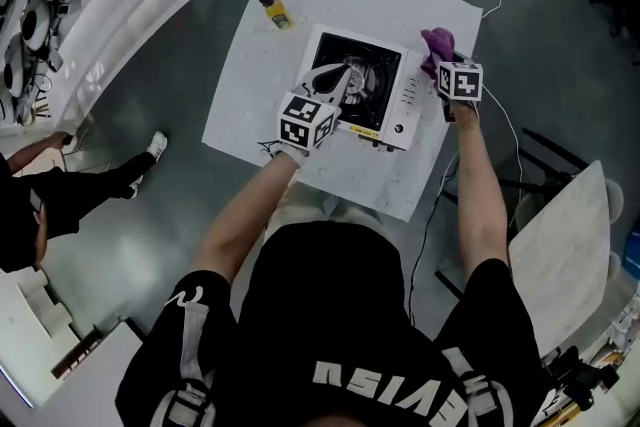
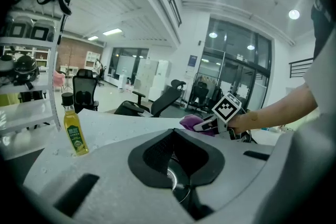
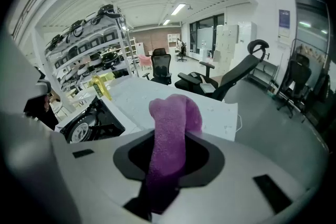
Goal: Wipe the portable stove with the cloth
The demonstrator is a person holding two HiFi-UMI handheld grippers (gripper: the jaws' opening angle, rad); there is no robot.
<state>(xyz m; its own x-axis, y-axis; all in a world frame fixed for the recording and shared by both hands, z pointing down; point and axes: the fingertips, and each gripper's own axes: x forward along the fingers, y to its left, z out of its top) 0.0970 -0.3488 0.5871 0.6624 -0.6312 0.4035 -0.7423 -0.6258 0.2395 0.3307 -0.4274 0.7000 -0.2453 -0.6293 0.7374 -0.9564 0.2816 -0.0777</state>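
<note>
Open-plan workshop with grey floor, office chairs and equipment racks; at centre, white table, seen from overhead. Squarely on the tabletop, portable stove, white-cased, black burner well facing up, control strip along its right side. Near the table's far left corner, small bottle of yellow oil, upright, black-capped, well apart from the stove.

Over the burner well, left gripper, marker cube toward the person, with jaws a little apart and empty, a sliver of the burner ring visible through the gap.

Just beside the stove's far right corner, right gripper, clamped on purple cloth, with the terry fabric pinched between both pads and bunched out past the tips. Impossible to tell from any view whether touching the stove's casing or held just clear of it.

Behind both tools, bare forearms and black T-shirt of the person standing at the table's near edge. At far left on the floor, second person in dark clothes, white shoe pointed toward the table.
</note>
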